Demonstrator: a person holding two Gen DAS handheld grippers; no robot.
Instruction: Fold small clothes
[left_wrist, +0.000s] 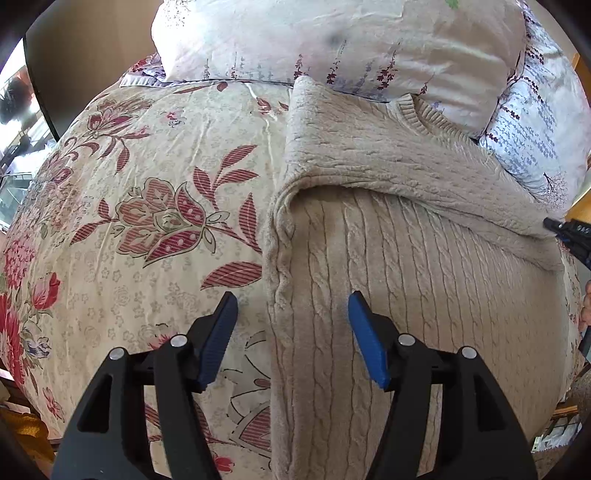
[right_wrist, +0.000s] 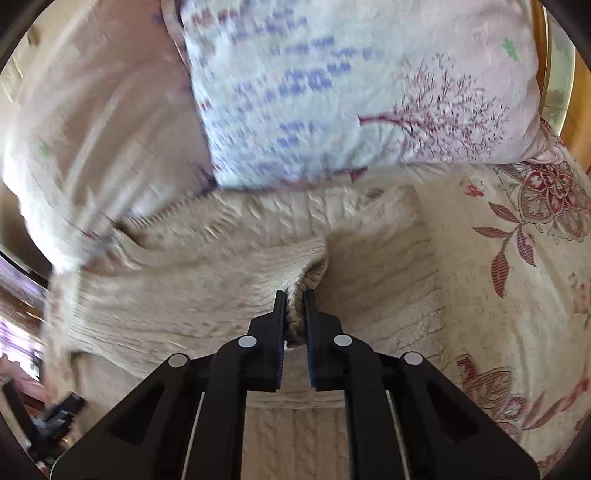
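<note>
Two pillows (left_wrist: 332, 48) behind sweater (left_wrist: 406, 258) pinched by right hand-held gripper (right_wrist: 294, 295).

Both wrist views steeply downward, close, sharing sweater (left_wrist: 406, 258), right somewhat blurred

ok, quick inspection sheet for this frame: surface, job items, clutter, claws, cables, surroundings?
Surface: floral bedspread, lightly wrinkled.
Job's things: beige cable-knit sweater lying on the bedspread, its upper part folded over the body.
Clutter: two floral pillows at the head of the bed, touching the sweater's top edge.
Claws: left claw open, straddling the sweater's side edge, pads not touching it; right claw shut on a bunched sweater edge.
Cables: nothing seen.
Surroundings: wooden bed frame past the pillows; room edges too blurred to tell.
</note>
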